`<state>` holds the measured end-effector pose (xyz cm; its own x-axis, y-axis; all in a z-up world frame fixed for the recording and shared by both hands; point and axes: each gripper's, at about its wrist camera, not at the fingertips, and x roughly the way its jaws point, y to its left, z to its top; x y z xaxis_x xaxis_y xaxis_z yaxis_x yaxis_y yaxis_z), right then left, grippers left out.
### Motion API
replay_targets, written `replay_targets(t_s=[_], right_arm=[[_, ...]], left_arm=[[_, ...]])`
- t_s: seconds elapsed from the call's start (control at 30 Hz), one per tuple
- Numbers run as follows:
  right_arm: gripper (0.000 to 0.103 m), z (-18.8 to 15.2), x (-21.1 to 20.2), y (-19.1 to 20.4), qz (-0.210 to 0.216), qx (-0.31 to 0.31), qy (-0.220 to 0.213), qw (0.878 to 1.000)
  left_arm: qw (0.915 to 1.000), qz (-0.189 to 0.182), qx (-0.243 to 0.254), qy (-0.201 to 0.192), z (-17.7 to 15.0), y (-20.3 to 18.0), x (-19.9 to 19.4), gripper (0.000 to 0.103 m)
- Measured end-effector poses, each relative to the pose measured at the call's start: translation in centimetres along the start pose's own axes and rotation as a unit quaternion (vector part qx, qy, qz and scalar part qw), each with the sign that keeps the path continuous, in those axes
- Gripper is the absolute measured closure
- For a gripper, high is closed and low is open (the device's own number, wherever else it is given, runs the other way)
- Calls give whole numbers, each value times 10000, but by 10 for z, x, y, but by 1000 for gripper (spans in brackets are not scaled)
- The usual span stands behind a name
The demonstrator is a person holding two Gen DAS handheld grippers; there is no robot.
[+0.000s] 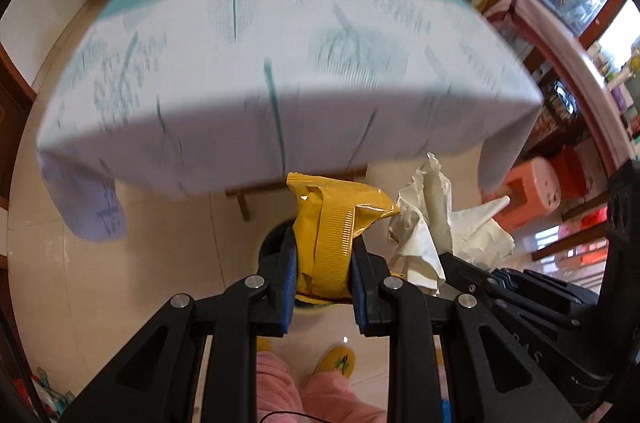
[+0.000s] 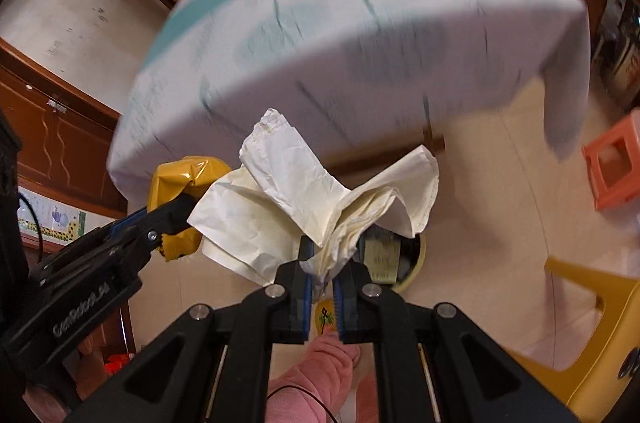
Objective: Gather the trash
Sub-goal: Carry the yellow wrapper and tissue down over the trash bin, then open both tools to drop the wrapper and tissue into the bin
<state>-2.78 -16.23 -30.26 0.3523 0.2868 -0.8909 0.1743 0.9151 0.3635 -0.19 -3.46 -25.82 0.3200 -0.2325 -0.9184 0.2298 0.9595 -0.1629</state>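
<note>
Nearest the left wrist camera, the left claw [image 1: 324,263] is clamped on a yellow packet [image 1: 336,223], its blue pads pressing the packet's two sides. Below it show pink trouser legs [image 1: 304,395] and a yellow slipper [image 1: 338,363] on the pale floor [image 1: 168,263]. Just beside it to the right, the right claw [image 2: 322,263] is pinched tight on a crumpled white paper [image 2: 296,195], which fans out above the fingertips and touches the packet in the right wrist view. Under both claws stands a bin [image 2: 416,259], its round rim partly hidden by the trash. Beyond, blurred, is the desk [image 1: 280,43] under a white and teal cloth. A pink stool [image 2: 612,171] stands off to the right, a yellow chair [image 2: 600,323] nearer.
</note>
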Motion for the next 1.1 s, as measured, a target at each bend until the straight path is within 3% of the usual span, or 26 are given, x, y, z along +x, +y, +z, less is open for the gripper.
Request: replay_targets(t_s=[0.3,0.47,0.6,0.8,0.9,1.1], right_arm=[[95,-35,124,-50,-320,517,627,9962],[95,-45,193,-75,-402,831,830,9923],[94,-46,233,-80,-437,851,832,9919],[87,-42,260,-78,-453,640,656,9948],[76,-37,264,-79,-478,540,561,9958],[71,-27,258,-77,-434,520,408,9969]], left_arm=[[9978,-181,-23,644,-48,29,116,82],[9967,-163,32,794,-58,42,186,80],[9968,-71,87,787,-60,51,228,73],[9971,-89,232,726,-56,61,252,56],[9971,-103,301,689,-53,65,256,44],[9970,-78,422,637,-52,64,252,42]])
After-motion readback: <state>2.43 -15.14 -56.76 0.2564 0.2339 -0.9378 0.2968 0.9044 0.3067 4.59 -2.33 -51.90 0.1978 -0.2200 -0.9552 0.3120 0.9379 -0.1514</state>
